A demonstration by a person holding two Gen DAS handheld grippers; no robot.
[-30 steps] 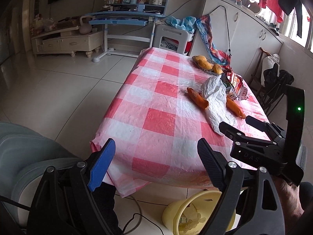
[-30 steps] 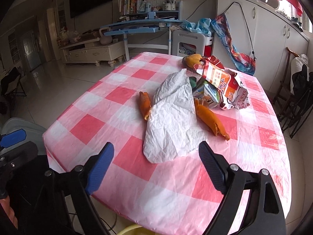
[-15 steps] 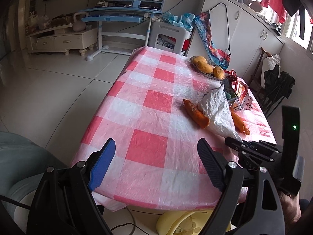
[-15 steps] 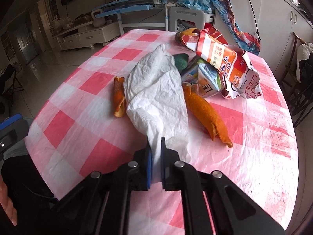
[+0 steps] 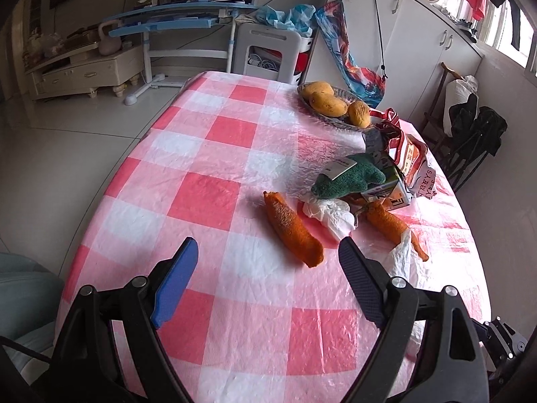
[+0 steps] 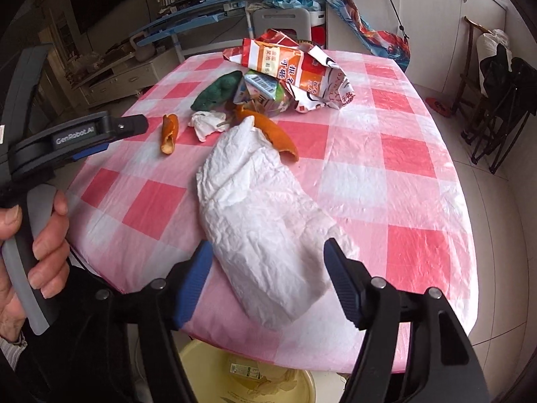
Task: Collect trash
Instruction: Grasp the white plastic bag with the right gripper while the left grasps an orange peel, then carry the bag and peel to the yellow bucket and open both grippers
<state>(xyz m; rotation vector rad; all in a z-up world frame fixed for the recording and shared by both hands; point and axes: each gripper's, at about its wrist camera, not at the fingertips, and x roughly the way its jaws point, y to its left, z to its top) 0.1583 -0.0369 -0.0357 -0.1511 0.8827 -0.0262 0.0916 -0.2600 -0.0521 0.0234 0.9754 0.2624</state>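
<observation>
A white plastic bag [image 6: 268, 221] lies at the near edge of the checked table [image 6: 402, 141], between the open fingers of my right gripper [image 6: 268, 262]. Behind it lie two orange peels [image 6: 169, 132] [image 6: 275, 131], a crumpled tissue [image 6: 208, 122], a green scrap [image 6: 218, 90], a small carton [image 6: 260, 95] and a torn red-orange wrapper [image 6: 295, 67]. My left gripper [image 5: 265, 275] is open and empty above the table, short of an orange peel [image 5: 292, 228]; the tissue [image 5: 330, 215] and the green scrap [image 5: 349, 176] show there too.
A yellow bin [image 6: 248, 376] with trash in it stands on the floor under the table's near edge. A bowl of mangoes [image 5: 330, 102] sits at the far end. A chair with dark clothes [image 6: 500, 90] stands to the right.
My right gripper, shut on the white bag half a second ago, has dragged it to the near edge and opened. The tissue and green scrap are uncovered. My left gripper moved in over the table.
</observation>
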